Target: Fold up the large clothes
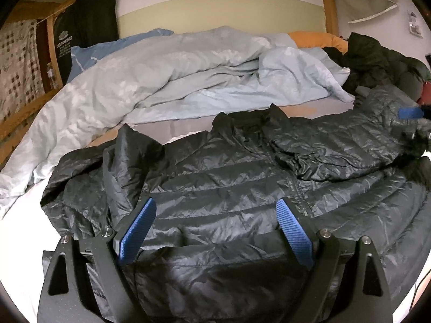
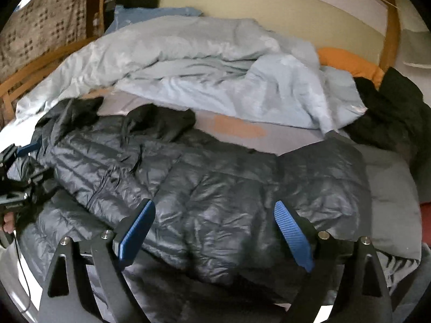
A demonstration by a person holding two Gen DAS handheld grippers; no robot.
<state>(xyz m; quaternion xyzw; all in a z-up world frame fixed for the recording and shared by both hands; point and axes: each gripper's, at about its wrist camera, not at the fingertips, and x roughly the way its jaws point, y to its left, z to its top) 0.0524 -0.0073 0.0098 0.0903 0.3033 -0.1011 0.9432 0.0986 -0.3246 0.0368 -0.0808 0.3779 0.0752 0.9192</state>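
Observation:
A dark quilted puffer jacket (image 1: 242, 177) lies spread across the near side of the bed, front up, zipper down its middle; it also shows in the right wrist view (image 2: 215, 188). One sleeve (image 1: 336, 140) lies folded across its chest. My left gripper (image 1: 216, 210) is open just above the jacket's lower part, holding nothing. My right gripper (image 2: 215, 210) is open over the jacket's right half, holding nothing. The right gripper shows at the far right of the left wrist view (image 1: 412, 118), and the left gripper at the left edge of the right wrist view (image 2: 16, 172).
A crumpled light blue duvet (image 1: 167, 75) fills the far side of the bed. A dark green garment (image 2: 390, 113) and an orange pillow (image 2: 350, 62) lie at the back right. A grey pillow (image 2: 390, 202) sits to the right. Wooden bed rails (image 1: 24, 107) run along the left.

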